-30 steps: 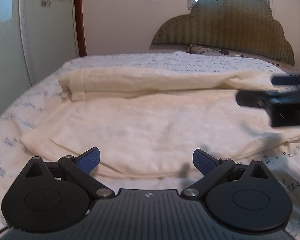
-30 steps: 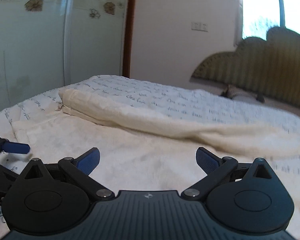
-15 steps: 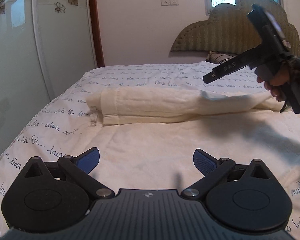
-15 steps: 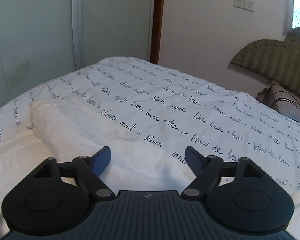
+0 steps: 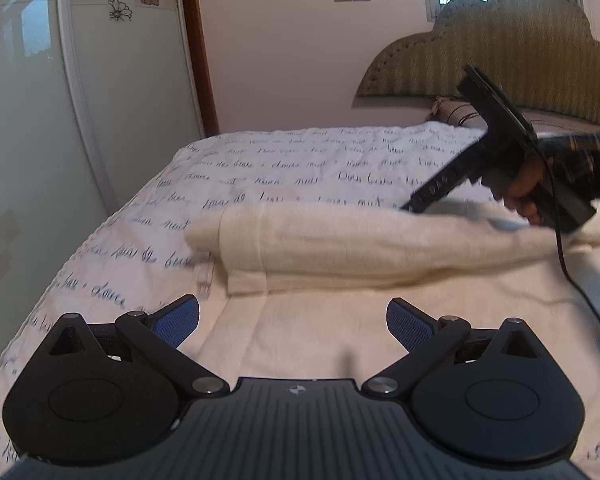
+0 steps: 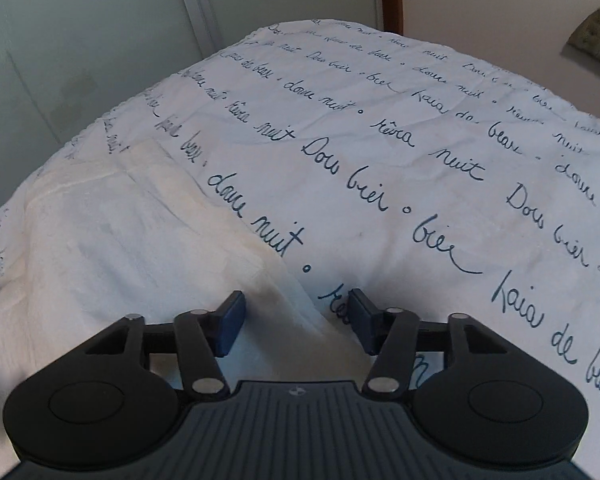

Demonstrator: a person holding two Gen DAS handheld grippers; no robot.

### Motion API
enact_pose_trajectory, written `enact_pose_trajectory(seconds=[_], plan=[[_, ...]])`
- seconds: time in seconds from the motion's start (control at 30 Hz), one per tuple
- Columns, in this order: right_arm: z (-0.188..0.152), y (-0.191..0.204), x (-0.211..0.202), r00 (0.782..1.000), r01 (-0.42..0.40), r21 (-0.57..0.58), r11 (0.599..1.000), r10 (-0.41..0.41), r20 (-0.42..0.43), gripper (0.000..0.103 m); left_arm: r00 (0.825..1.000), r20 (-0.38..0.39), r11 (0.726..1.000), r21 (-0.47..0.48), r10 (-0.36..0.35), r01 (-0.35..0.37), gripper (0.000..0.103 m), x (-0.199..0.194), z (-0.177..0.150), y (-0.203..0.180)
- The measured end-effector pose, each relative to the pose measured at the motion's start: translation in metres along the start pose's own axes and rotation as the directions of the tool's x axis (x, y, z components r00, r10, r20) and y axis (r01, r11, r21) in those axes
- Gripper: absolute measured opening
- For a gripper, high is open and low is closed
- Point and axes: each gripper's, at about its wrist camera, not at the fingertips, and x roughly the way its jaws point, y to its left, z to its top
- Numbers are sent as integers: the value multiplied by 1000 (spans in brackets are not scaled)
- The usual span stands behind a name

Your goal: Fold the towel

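The right gripper [image 6: 296,322] has just been closing around the towel [image 6: 140,240] fold without pressing it yet, while the left gripper [image 5: 293,322] is spread wide above the bed [image 5: 300,160].

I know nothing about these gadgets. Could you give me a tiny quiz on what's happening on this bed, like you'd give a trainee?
1. True or false: the left gripper is clamped on the towel.
2. What lies under the towel? A: a sheet printed with handwriting. B: a plain blue blanket. C: a bare mattress.
3. What sits between the right gripper's fingers?

Key
1. False: its jaws stand wide with nothing between them.
2. A.
3. The towel's edge, beside the printed sheet. The jaws have just been closing, and the pads do not visibly press on it yet.
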Motion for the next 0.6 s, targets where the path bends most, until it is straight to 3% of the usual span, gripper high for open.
enact_pose_trajectory(seconds=[0.07, 0.17, 0.23, 0.27, 0.33, 0.4, 0.43, 0.47, 0.5, 0.6], plan=[[-2, 5, -3, 999, -30, -18, 999, 31, 9, 15, 999, -6, 998, -36, -51, 51, 102, 11, 18, 8], [-11, 28, -11, 999, 35, -126, 991, -31, 31, 8, 986, -46, 975, -161, -162, 152, 102, 36, 49, 28], [-17, 56, -18, 986, 161, -249, 955, -145, 82, 8, 966, -84, 939, -270, -245, 215, 102, 54, 68, 43], [-23, 73, -21, 969, 245, -326, 913, -215, 125, 8, 952, -92, 910, -333, -292, 247, 102, 64, 77, 51], [-44, 118, -25, 876, 482, -534, 695, -389, 284, 8, 921, -107, 846, -445, -375, 293, 101, 84, 92, 64], [-69, 150, -28, 791, 608, -632, 481, -437, 429, 8, 896, -108, 797, -513, -430, 321, 101, 98, 102, 72], [-79, 160, -31, 764, 639, -649, 412, -435, 476, 8, 886, -108, 773, -543, -450, 327, 101, 105, 106, 76], [-88, 167, -35, 747, 658, -657, 367, -425, 511, 8, 875, -115, 746, -582, -470, 324, 101, 112, 110, 79], [-95, 171, -40, 741, 666, -659, 349, -414, 529, 8, 861, -114, 719, -610, -495, 333, 101, 117, 111, 81], [-117, 180, -56, 715, 694, -659, 289, -388, 582, 8, 799, -107, 592, -730, -592, 341, 101, 134, 108, 89]])
